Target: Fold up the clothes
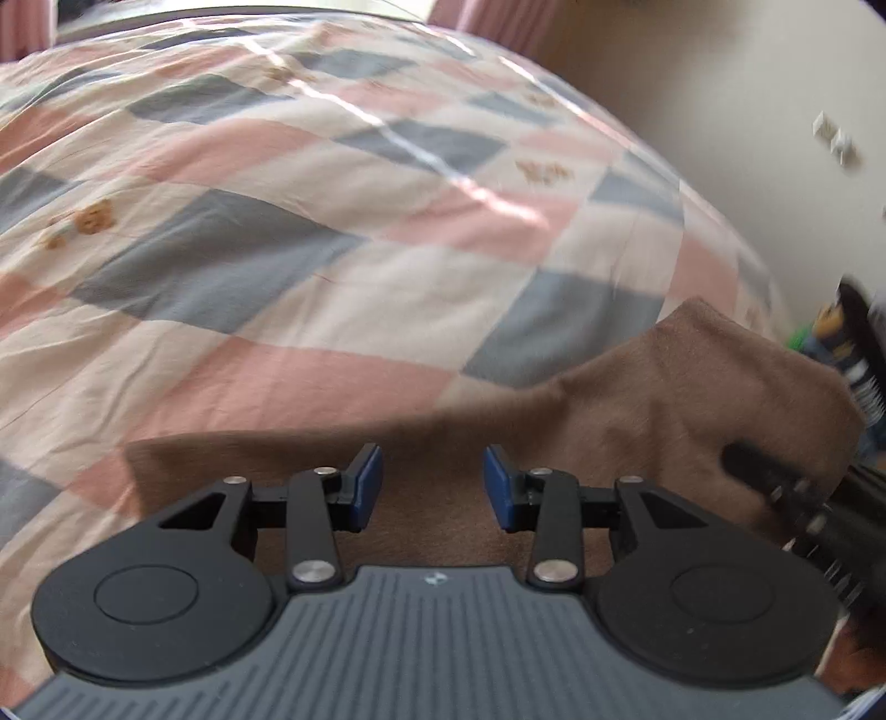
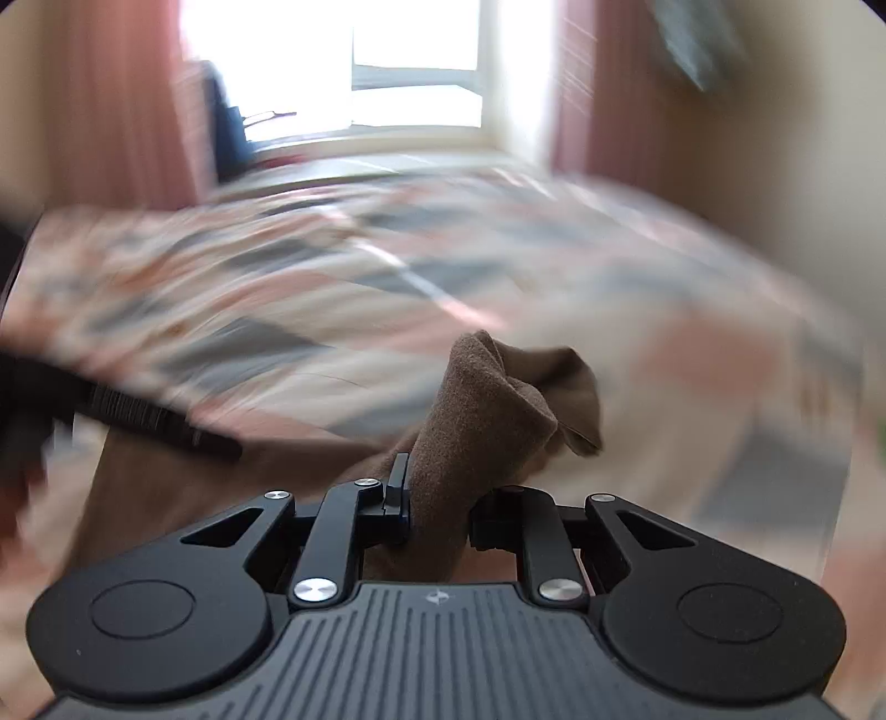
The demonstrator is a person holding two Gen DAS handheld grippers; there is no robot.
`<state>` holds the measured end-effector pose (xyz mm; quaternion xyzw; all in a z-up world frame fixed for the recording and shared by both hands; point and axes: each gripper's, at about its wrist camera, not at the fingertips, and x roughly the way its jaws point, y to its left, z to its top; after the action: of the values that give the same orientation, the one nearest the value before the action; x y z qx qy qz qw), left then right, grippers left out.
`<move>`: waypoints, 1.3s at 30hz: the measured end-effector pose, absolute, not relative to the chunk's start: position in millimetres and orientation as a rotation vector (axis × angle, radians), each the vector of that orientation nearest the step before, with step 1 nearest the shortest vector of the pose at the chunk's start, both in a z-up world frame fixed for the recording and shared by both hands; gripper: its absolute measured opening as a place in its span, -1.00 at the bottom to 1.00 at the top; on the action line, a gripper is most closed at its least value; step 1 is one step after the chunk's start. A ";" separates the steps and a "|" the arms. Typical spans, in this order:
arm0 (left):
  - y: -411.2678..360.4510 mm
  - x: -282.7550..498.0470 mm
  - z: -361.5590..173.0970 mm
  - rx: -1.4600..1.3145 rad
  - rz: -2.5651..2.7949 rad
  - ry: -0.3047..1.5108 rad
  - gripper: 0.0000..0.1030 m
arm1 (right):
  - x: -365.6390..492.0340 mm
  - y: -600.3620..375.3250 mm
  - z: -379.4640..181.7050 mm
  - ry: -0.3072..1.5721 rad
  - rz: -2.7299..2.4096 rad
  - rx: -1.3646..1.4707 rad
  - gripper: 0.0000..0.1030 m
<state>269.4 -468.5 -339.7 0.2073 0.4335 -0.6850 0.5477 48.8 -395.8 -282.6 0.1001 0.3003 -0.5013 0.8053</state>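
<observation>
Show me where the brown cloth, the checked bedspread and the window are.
brown cloth (image 2: 476, 399): right wrist view, bunched part above the fingers.
checked bedspread (image 1: 232, 277): left wrist view, a grey square.
window (image 2: 415, 50): right wrist view, bright pane.

Bedroom in a home, plainly. Bed (image 1: 332, 232) filling most of the left wrist view, covered w/ a checked quilt (image 1: 266, 310) in pink, grey and cream squares, small teddy-bear prints (image 1: 94, 219) dotted on it. Bright window (image 2: 387, 72) behind the bed in the right wrist view, pale sill below, dusty-pink curtains (image 2: 587, 83) hanging either side. Cream wall (image 1: 720, 99) to the right w/ a couple of white wall plates (image 1: 836, 141), prob. switches or sockets, too blurred to tell. Dark blue item (image 2: 227, 127) by the window, unclear what.
</observation>
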 end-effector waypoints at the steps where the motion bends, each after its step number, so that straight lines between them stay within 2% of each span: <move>1: -461.6 283.1 -333.2 0.445 -1.616 1.050 -0.32 | 64.5 -383.6 -279.0 0.662 -1.015 0.121 -0.64; 6: -414.0 365.6 -332.7 0.174 -1.524 1.278 -0.28 | 142.4 -329.4 -310.2 0.813 -0.726 -0.245 -0.64; 9: -382.6 397.5 -357.0 0.046 -1.453 1.430 -0.17 | 170.4 -301.6 -352.6 0.930 -0.590 -0.406 -0.62; 11: -366.4 407.3 -376.4 -0.018 -1.403 1.528 -0.17 | 180.1 -288.2 -380.2 0.988 -0.534 -0.512 -0.56; 13: -354.2 409.4 -390.3 -0.081 -1.383 1.599 -0.16 | 177.3 -285.3 -382.3 0.970 -0.524 -0.558 -0.56; 18: -348.4 391.6 -398.5 -0.133 -1.436 1.638 0.06 | 164.2 -281.3 -377.5 0.894 -0.499 -0.644 -0.59; 22: -352.2 382.3 -401.4 -0.157 -1.464 1.631 0.07 | 159.3 -270.5 -382.8 0.856 -0.412 -0.731 -0.60; 27: -356.2 370.3 -408.9 0.014 -1.471 1.563 0.07 | 151.2 -267.7 -410.7 0.886 -0.300 -0.803 -0.59; 29: -357.9 362.7 -413.5 0.095 -1.464 1.541 0.03 | 149.4 -267.6 -417.9 0.883 -0.280 -0.851 -0.39; 30: -356.8 360.8 -412.5 0.116 -1.466 1.525 0.04 | 149.7 -268.0 -415.5 0.886 -0.282 -0.846 -0.39; 31: -355.2 360.2 -409.9 0.126 -1.469 1.510 0.04 | 149.6 -268.7 -409.7 0.889 -0.279 -0.831 -0.31; 34: -347.3 367.8 -387.9 0.122 -1.473 1.449 0.04 | 140.1 -270.2 -385.9 0.858 -0.308 -0.779 0.19; 35: -345.1 371.8 -378.0 0.124 -1.468 1.421 0.04 | 134.5 -271.7 -376.0 0.847 -0.318 -0.736 0.26; 39: -351.8 385.7 -341.1 0.112 -1.484 1.325 0.04 | 115.1 -289.2 -337.4 0.774 -0.401 -0.442 0.22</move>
<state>385.7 -351.8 -341.1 0.0471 0.5582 -0.6253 0.5433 115.1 -289.2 -337.4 -0.2123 0.3718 -0.1928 0.8829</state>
